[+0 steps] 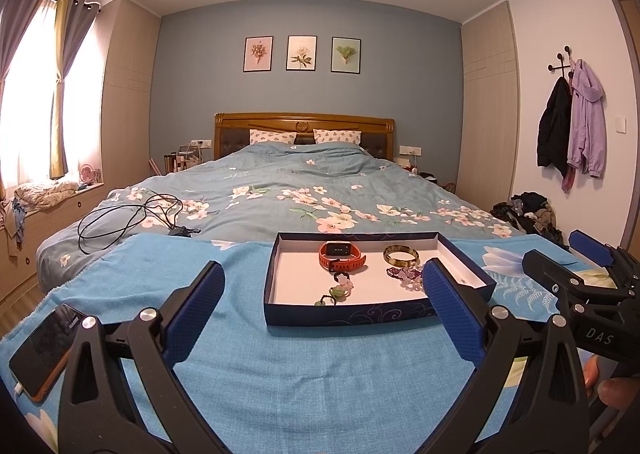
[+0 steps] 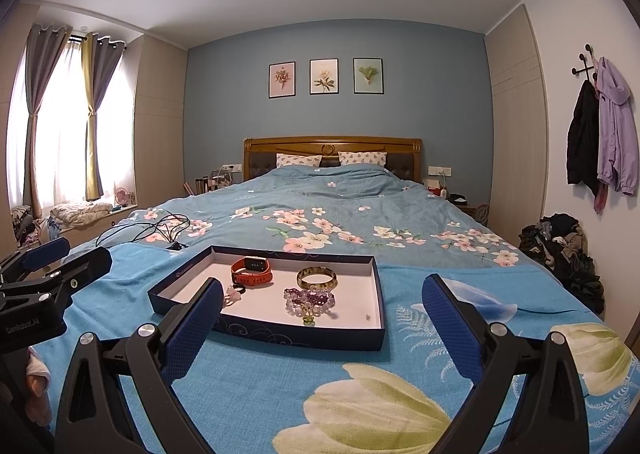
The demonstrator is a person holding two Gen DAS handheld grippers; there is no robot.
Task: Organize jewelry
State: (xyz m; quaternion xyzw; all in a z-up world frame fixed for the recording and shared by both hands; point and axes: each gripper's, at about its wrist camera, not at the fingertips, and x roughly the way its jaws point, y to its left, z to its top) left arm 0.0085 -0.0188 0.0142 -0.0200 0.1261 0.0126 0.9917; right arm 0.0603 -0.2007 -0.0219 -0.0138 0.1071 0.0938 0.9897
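Both tongs hang wide open and empty over the foot of the bed, the jewelry lying in a shallow box ahead of them.

The left tongs (image 1: 322, 310) and right tongs (image 2: 322, 314) each have their blue pads spread far apart, gripping nothing. The dark blue box (image 2: 280, 330) sits on a bright blue flowered cloth (image 2: 280, 382) spread on the bed (image 2: 340, 198). Inside it, an orange-red watch (image 2: 251, 271) lies at the far left, a brown-gold bangle (image 2: 317, 277) to its right, and a purple bead bracelet (image 2: 309, 298) just nearer than the bangle. A green-and-pink beaded piece (image 1: 338, 288) lies near the box's front wall. A phone (image 1: 42, 350) rests at the cloth's left edge, and a black cable (image 1: 128, 218) coils farther back.
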